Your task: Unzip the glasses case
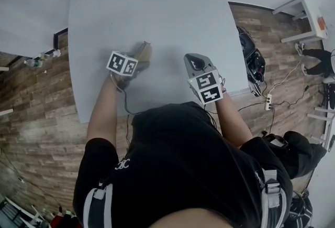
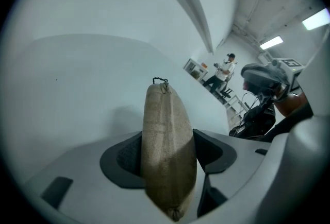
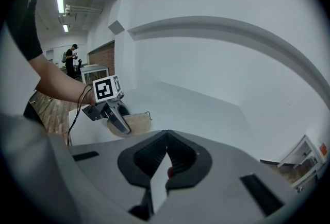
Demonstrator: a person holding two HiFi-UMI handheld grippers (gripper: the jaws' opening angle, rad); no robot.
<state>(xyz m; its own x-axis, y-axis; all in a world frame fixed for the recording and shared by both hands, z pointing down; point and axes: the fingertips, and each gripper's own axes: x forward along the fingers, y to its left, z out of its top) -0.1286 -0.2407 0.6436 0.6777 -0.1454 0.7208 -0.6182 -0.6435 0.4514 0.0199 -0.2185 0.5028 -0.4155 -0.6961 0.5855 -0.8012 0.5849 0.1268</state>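
A tan fabric glasses case (image 2: 167, 140) is standing on its narrow edge on the pale grey table (image 1: 157, 7), clamped between the dark pads of the left hand-held gripper (image 1: 138, 62), which is pressing in on both of its flanks. The case is bulging at the middle and tapering toward both ends, a stitched seam is running along its length with no gap showing, and a small dark zipper pull (image 2: 160, 81) is sticking up at its far tip. The person's bare left forearm (image 1: 102, 117) is reaching forward and down over the near table edge. The left hand-held gripper's marker cube (image 1: 122, 63) is sitting just behind the case. Well apart to the right, the right hand-held gripper (image 3: 166, 164) is hovering over the table with its jaws together and nothing between them. The right forearm (image 1: 233, 122) is angling in from the table's near corner.
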